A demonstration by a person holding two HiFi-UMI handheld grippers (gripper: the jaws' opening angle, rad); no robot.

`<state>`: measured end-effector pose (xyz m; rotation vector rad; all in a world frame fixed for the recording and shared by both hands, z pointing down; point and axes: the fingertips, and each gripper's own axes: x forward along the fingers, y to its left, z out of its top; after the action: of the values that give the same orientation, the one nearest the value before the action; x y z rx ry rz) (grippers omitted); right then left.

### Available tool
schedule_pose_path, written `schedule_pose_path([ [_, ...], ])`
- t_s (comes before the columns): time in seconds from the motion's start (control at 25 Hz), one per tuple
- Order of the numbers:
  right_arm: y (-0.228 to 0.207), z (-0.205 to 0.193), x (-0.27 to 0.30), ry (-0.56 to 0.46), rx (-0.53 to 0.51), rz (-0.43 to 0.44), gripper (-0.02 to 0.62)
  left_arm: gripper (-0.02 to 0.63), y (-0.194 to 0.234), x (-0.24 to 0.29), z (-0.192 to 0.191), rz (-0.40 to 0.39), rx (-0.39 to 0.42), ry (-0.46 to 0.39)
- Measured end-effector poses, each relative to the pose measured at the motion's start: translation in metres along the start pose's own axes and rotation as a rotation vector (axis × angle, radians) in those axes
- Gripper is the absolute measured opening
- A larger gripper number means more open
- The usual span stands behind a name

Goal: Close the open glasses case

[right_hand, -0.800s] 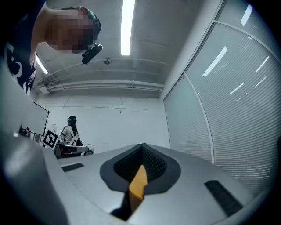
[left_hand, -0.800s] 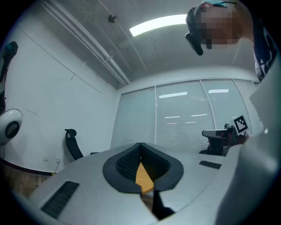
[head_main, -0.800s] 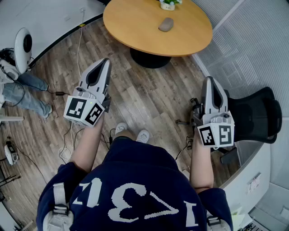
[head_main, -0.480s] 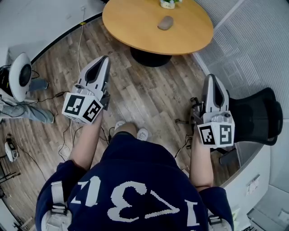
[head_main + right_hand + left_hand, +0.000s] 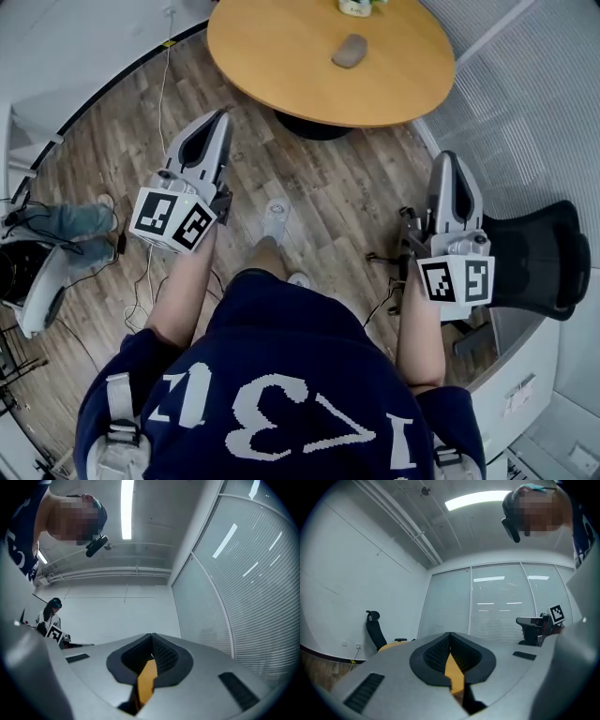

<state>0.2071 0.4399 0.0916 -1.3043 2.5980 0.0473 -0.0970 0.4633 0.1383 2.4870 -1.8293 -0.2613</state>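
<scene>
**Both grippers closed and empty, glasses case lying far ahead on the round worktop**

The person is standing and holding both grippers out over the wooden floor (image 5: 328, 202), short of the worktop. The left gripper (image 5: 221, 116) is pressing its jaws together with nothing between them. The right gripper (image 5: 444, 159) is doing the same, tips meeting, empty. A black office chair (image 5: 539, 248) is sitting just right of it. Beyond, the glasses case (image 5: 350, 51) is lying on the round wooden worktop (image 5: 272, 47), well apart from both grippers and too small to tell whether it is open. A small plant pot (image 5: 356, 7) is standing behind it.
</scene>
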Motion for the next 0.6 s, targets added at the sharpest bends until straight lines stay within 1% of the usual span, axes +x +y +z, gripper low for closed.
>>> schedule_pose_path([
  [0.2, -0.021, -0.013, 0.078, 0.002, -0.015, -0.021, 0.025, 0.014, 0.050, 0.077, 0.000, -0.041, -0.018, -0.020],
  [0.4, -0.033, -0.022, 0.160, -0.011, -0.027, -0.051, 0.025, 0.014, 0.098, 0.151, 0.008, -0.110, -0.020, -0.019],
  [0.52, -0.039, -0.026, 0.193, -0.014, -0.034, -0.071, 0.025, 0.014, 0.119, 0.186, 0.012, -0.146, -0.017, -0.013],
  [0.6, -0.044, -0.031, 0.208, -0.006, -0.031, -0.079, 0.025, 0.014, 0.131, 0.205, 0.012, -0.156, -0.020, -0.013],
])
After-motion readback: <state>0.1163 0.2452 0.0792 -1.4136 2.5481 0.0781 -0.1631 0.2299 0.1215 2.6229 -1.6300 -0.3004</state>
